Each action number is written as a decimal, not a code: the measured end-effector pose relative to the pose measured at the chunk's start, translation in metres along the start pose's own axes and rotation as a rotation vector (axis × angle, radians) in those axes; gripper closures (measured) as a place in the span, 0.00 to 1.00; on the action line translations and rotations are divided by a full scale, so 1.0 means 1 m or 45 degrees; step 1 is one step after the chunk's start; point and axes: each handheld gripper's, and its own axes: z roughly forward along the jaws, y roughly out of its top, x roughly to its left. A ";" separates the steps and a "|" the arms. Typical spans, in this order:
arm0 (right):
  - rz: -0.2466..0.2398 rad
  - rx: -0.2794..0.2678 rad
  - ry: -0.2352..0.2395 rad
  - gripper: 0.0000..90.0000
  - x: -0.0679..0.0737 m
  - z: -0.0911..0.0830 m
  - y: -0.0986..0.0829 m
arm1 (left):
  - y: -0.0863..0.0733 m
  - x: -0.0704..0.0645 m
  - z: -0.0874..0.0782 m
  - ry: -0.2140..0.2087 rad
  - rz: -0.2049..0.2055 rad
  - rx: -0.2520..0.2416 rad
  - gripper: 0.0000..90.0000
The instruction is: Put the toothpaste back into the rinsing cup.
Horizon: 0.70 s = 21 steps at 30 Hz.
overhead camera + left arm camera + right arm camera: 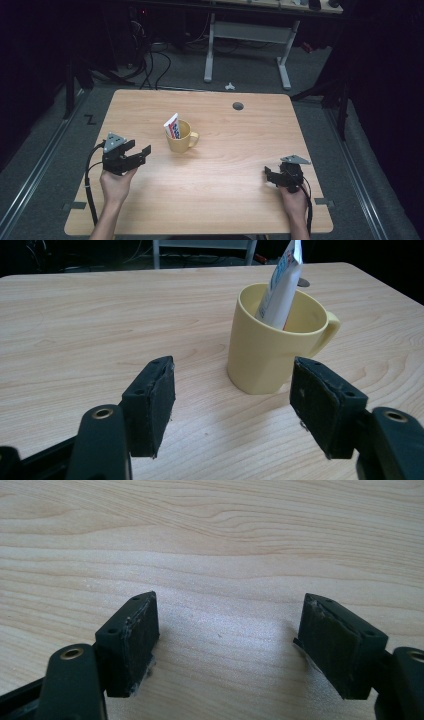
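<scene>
The left hand-held gripper (232, 405) faces the yellow mug (272, 340) with jaws spread wide, holding nothing. A tube (280, 285) stands tilted inside the mug. The right hand-held gripper (230, 645) hangs released over the bare table (225, 540).

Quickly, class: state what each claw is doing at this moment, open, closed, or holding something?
Left claw: open, holding nothing, pointed at the pale yellow ceramic mug.
Right claw: open, holding nothing, over the bare light wooden table.

wooden table (235, 200), round grommet hole (238, 106)
</scene>
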 end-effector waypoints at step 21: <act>0.000 0.000 0.000 0.27 0.000 0.000 0.000 | -0.015 0.006 0.006 -0.003 -0.051 0.030 0.39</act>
